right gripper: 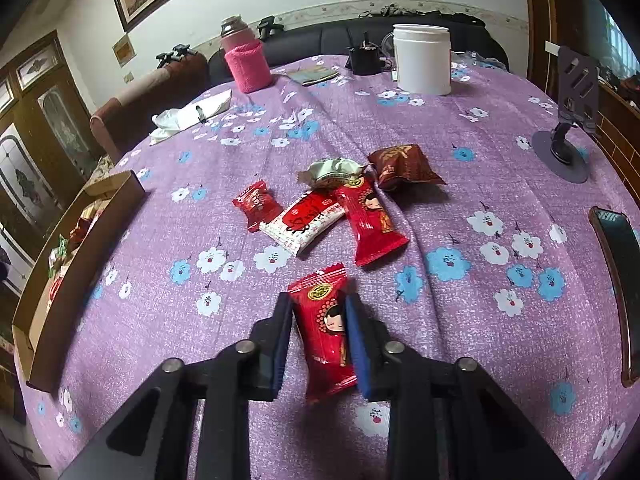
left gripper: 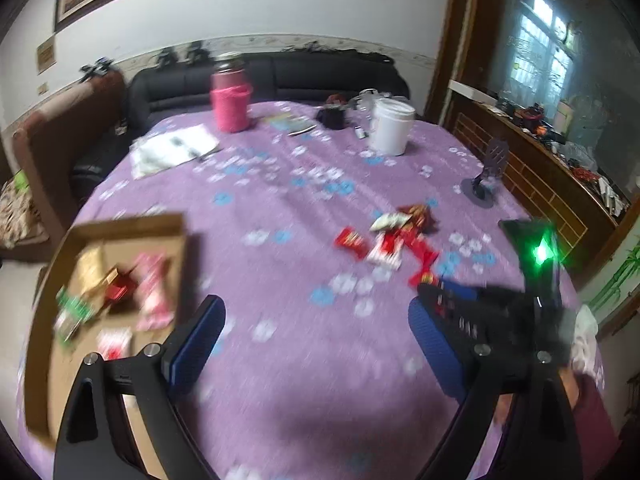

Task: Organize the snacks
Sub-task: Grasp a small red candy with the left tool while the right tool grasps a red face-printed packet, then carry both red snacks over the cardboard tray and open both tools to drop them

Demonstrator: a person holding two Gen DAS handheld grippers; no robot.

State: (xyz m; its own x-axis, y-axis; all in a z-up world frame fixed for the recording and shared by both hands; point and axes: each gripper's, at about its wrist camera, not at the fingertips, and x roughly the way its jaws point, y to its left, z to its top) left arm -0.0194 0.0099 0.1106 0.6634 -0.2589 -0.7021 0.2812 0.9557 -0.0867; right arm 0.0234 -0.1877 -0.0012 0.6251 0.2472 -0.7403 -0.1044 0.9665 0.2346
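In the right wrist view my right gripper [right gripper: 318, 312] is shut on a red snack packet [right gripper: 326, 332] with a cartoon girl, held just above the purple cloth. Beyond it lie several loose snacks: a second red girl packet [right gripper: 370, 220], a white-and-red packet [right gripper: 302, 224], a small red candy [right gripper: 256, 204], a pale green one [right gripper: 334, 172] and a brown one [right gripper: 402, 166]. A cardboard box [right gripper: 82, 264] with snacks stands at the left. In the blurred left wrist view my left gripper [left gripper: 316, 312] is open and empty, the box [left gripper: 132, 228] at its left, the snack pile [left gripper: 394, 240] ahead right.
A pink-sleeved flask [right gripper: 246, 56], a white tub [right gripper: 422, 60], papers with a pen [right gripper: 192, 116], a booklet [right gripper: 314, 76] and a small black item [right gripper: 364, 58] stand at the table's far side. A phone stand [right gripper: 568, 120] and a dark phone [right gripper: 616, 280] are at the right. A sofa lies behind.
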